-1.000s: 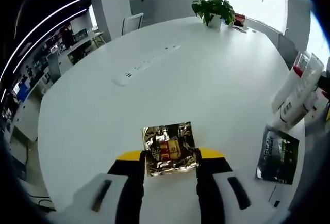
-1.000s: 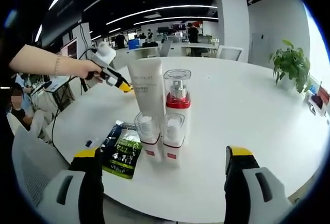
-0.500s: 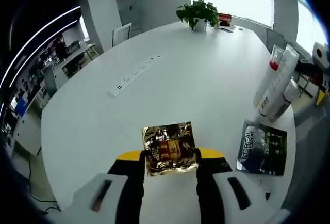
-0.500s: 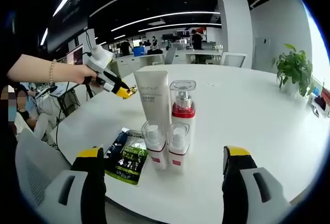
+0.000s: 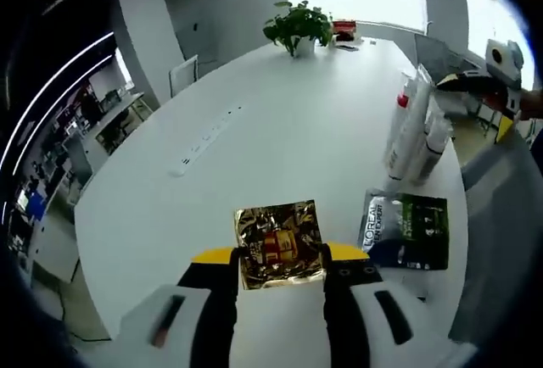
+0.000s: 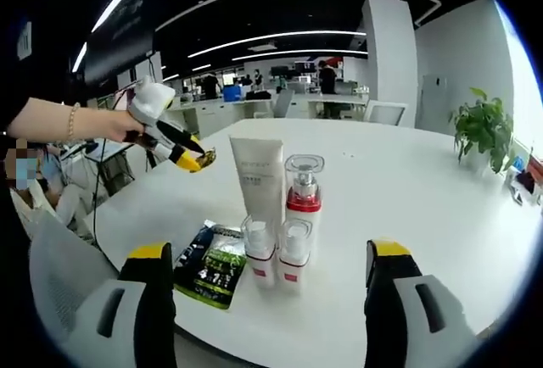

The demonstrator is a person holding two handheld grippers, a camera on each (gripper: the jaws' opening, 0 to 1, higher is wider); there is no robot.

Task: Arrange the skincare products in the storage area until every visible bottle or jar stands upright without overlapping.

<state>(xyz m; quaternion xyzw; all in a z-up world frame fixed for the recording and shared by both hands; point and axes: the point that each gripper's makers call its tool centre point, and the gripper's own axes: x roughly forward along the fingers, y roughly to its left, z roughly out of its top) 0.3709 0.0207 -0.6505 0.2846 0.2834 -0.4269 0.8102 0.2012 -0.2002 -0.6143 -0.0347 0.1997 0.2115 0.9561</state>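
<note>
We pinch the gold foil sachet (image 5: pixel 278 245) in the left gripper (image 5: pixel 280 270): thin, floppy, slippery, grip its edge. Right gripper (image 6: pixel 267 287) wide, empty.

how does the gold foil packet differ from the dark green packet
The crinkled gold foil sachet is gripped between the left tongs, lifted off the table; the dark green and black sachet lies flat on the white round table, near its edge, beside the upright bottles. The gold one is shiny with a red and yellow label; the green one is darker with white lettering. Both are flat, roughly square sachets.
</note>
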